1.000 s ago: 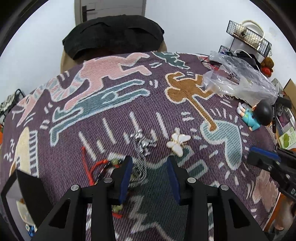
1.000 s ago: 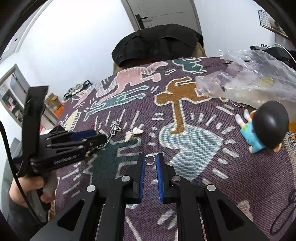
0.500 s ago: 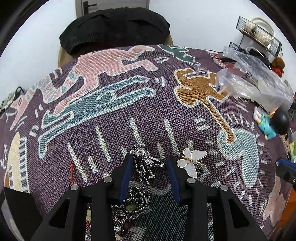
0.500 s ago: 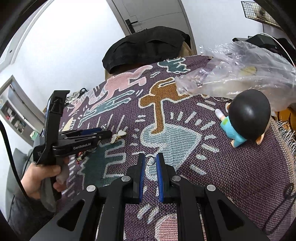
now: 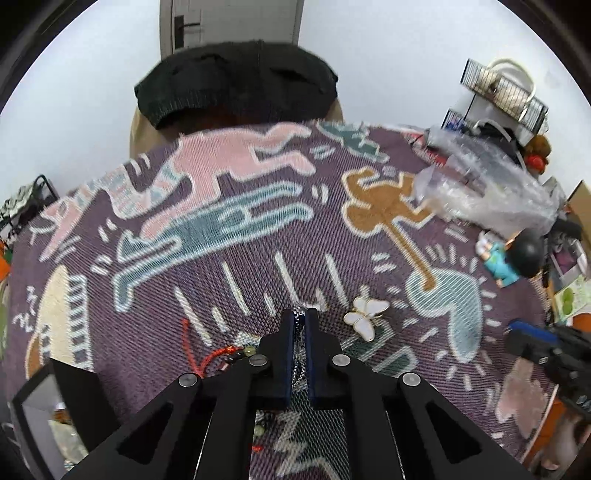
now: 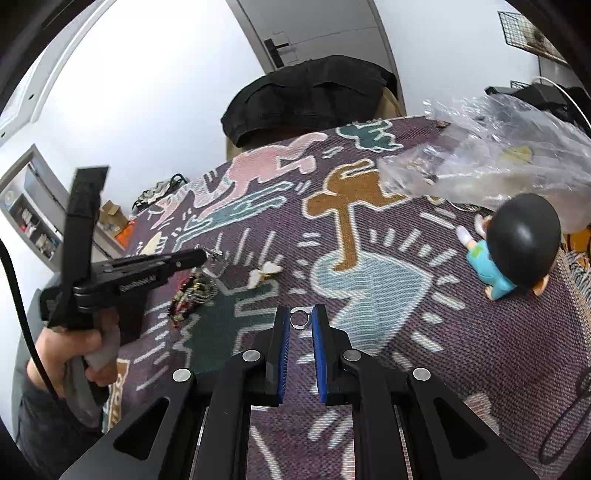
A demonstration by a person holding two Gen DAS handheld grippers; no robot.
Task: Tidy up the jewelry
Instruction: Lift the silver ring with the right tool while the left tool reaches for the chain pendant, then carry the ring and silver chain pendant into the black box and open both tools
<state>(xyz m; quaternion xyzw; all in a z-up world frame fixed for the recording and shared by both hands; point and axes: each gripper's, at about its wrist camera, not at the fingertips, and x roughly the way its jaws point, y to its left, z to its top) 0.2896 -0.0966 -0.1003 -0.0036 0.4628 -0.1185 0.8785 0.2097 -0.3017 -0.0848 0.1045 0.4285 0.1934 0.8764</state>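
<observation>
Left gripper (image 5: 300,318) fingers pinched nearly together; right gripper (image 6: 301,320) fingers slightly apart.

Silver chain (image 5: 300,363) pinched, butterfly pendant (image 5: 365,318) beside.

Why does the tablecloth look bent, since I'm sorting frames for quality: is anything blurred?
Left wrist view: fisheye bulges the tablecloth, with its far pattern smeared by motion blur. Right wrist view: same bulging, sharper; the ring reads crisply, though the left gripper looks slightly soft.

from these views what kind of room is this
Probably a lived-in room at home, perhaps a bedroom: a table under a woven cartoon-figure cloth, a door behind a chair draped in black clothing, and a toy figure.
</observation>
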